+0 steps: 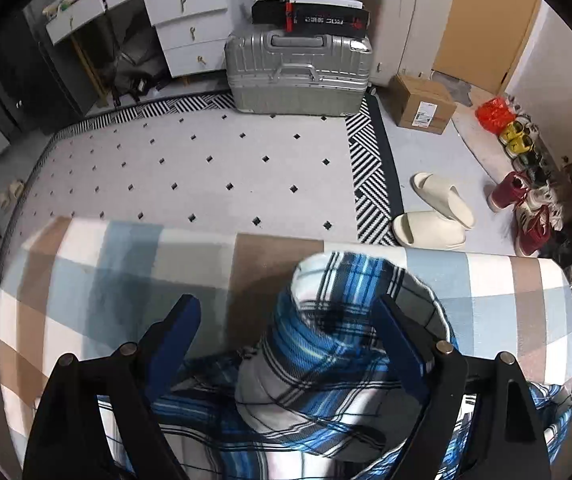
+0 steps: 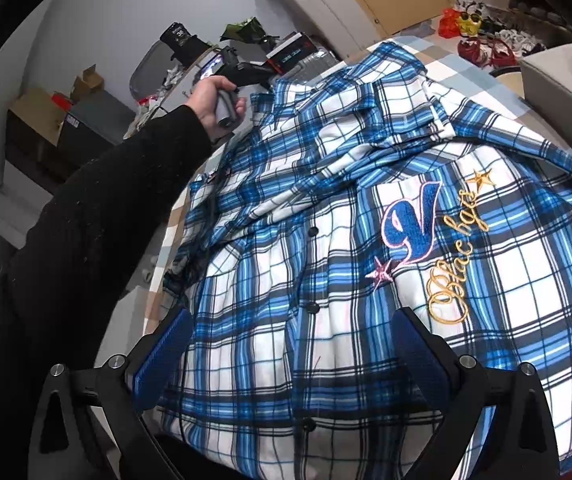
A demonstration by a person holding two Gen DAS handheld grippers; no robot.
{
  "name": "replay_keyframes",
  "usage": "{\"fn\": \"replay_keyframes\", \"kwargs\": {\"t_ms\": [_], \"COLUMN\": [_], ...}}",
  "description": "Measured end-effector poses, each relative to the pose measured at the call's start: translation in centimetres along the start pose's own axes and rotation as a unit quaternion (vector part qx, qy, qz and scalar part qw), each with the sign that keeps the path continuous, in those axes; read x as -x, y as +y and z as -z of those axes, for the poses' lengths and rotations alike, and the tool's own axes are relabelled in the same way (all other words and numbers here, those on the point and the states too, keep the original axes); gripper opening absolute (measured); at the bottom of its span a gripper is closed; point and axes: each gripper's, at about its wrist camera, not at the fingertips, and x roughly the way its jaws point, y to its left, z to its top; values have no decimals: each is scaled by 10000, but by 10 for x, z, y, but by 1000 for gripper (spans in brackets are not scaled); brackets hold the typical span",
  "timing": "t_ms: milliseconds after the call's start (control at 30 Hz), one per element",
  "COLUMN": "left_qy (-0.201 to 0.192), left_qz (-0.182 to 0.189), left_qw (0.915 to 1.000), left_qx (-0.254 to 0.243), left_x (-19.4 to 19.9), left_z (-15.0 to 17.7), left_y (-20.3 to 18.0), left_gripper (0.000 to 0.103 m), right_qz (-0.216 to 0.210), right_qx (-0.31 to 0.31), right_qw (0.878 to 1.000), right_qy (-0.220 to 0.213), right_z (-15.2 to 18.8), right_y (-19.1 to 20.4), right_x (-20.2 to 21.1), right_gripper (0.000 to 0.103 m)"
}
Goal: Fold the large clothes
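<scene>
Shirt (image 2: 326, 240), plaid in blue and white, is spread front-up over the checked cloth (image 1: 85, 280) that covers the desk, with a blue embroidered letter (image 2: 410, 224) and gold script (image 2: 458, 256) seen on its chest. A rolled sleeve (image 1: 326, 320) of the shirt is bunched near the cloth's far edge. The left hand-held gripper (image 1: 290, 340) is held over that sleeve with its jaws spread; the sleeve lies between the blue pads (image 1: 173, 340), but no pinch on it is seen. The right hand-held gripper (image 2: 294, 356) is held over the shirt's lower front, jaws spread, nothing pinched. In the right wrist view, a hand (image 2: 213, 100) in a black sleeve (image 2: 105, 220) is seen gripping the left tool's handle by the shirt's collar. Beyond the cloth, a dotted rug (image 1: 205, 168), a silver suitcase (image 1: 298, 72) and pale slippers (image 1: 434, 216) are seen.
</scene>
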Motion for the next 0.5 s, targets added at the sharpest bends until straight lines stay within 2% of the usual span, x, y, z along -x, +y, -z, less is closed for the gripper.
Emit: {"fn": "replay_keyframes", "kwargs": {"t_ms": [33,67,100,133,167,267,367,467,500], "left_qy": [42,202,345,418,346,-213,-696,-885,-861], "left_qz": [-160,-246,-293,-246,-2,389,751,1010,1098], "left_qw": [9998,9989,9980,9979,9987,9973,9892,9801,9790], "left_qx": [-133,-342,-442,-440,-384,-582,-1053,-1462,-1483], "left_x": [-1,-4,-5,0,10,59,110,141,140], "left_z": [5,9,9,13,18,30,51,79,81], "left_y": [-2,-5,-10,-7,-3,3,5,13,16], "left_gripper": [51,10,0,1,1,0,0,0,0], "right_qz": [-19,-35,-57,-68,-72,-76,5,256,385], "right_qx": [11,26,44,61,86,152,261,538,641], "right_qw": [10000,10000,10000,9999,9999,9998,9995,9974,9961], "right_qy": [13,5,-35,-61,-84,-126,-197,-397,-465], "right_z": [1,1,1,2,3,4,6,1,-5], "right_y": [1,2,3,4,7,12,18,24,27], "right_x": [1,2,4,6,8,8,8,10,12], "right_gripper": [101,101,101,101,101,101,101,101,101]}}
